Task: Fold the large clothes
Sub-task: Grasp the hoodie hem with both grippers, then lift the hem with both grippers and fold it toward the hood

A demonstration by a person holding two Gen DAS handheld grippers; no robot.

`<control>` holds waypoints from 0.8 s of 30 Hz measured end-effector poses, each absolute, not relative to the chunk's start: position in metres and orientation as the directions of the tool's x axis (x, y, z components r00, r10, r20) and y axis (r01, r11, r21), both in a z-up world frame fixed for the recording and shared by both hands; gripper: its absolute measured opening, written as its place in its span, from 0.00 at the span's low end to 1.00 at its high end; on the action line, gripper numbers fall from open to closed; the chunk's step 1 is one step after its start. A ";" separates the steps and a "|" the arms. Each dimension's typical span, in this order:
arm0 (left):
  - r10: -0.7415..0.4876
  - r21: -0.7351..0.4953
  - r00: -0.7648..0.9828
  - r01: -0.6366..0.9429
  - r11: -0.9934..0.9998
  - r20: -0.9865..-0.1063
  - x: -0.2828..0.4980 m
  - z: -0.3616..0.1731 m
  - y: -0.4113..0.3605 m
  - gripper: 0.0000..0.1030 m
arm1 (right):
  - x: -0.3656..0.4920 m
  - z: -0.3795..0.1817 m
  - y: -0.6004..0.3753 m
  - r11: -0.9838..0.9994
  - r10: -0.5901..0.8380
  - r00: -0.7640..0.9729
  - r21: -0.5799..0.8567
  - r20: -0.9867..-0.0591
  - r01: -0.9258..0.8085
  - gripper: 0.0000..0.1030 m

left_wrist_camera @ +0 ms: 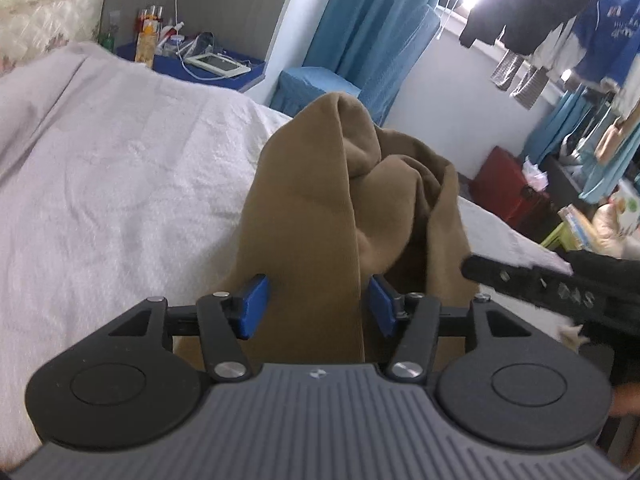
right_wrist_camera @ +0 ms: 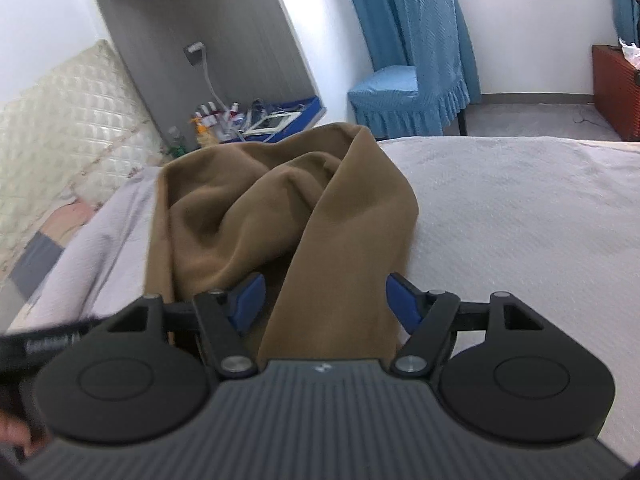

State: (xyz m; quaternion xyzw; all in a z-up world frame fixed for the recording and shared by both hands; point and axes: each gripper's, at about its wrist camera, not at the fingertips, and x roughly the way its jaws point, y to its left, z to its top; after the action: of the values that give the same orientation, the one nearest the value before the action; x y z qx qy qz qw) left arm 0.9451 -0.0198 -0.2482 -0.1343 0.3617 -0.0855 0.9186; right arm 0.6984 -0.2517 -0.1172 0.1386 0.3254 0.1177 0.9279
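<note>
Your left gripper (left_wrist_camera: 318, 306) and right gripper (right_wrist_camera: 324, 304) stand wide, pads clear of the brown garment (left_wrist_camera: 320, 208) running between each. It lies bunched on the bed (left_wrist_camera: 120, 184), seemingly just set down for folding.

A garment (left_wrist_camera: 340, 200) lies bunched on the bed (left_wrist_camera: 120, 184), stretching away from both grippers, with part of it passing between the fingers (left_wrist_camera: 254, 306) of the left gripper (left_wrist_camera: 318, 306) and likewise of the right gripper (right_wrist_camera: 324, 304). Behind the bed stands a nightstand (left_wrist_camera: 224, 74) carrying bottles (left_wrist_camera: 146, 40) and a tablet (left_wrist_camera: 218, 65). Right of it, a covered chair (right_wrist_camera: 404, 96) stands beyond the bed's far edge.
</note>
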 end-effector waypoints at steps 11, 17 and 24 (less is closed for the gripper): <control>-0.117 -0.194 0.726 -0.023 0.981 -0.677 0.993 -0.267 -0.040 0.34 | 0.769 -0.143 -0.228 0.977 0.195 0.755 0.194 -0.626 -0.091 0.67; -0.108 -0.189 0.725 -0.032 0.981 -0.681 0.981 -0.256 -0.032 0.19 | 0.769 -0.135 -0.222 0.990 0.138 0.721 0.125 -0.679 -0.071 0.28; -0.149 -0.278 0.727 -0.059 0.959 -0.670 0.943 -0.209 0.002 0.17 | 0.727 -0.079 -0.244 0.978 0.196 0.765 0.177 -0.613 -0.109 0.22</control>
State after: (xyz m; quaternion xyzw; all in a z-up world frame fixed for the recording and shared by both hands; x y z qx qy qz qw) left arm 0.9430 0.0017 -0.2092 -0.1415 0.3686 -0.0244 0.9185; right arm 0.7271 -0.2444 -0.0790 0.0655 0.3327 0.0814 0.9372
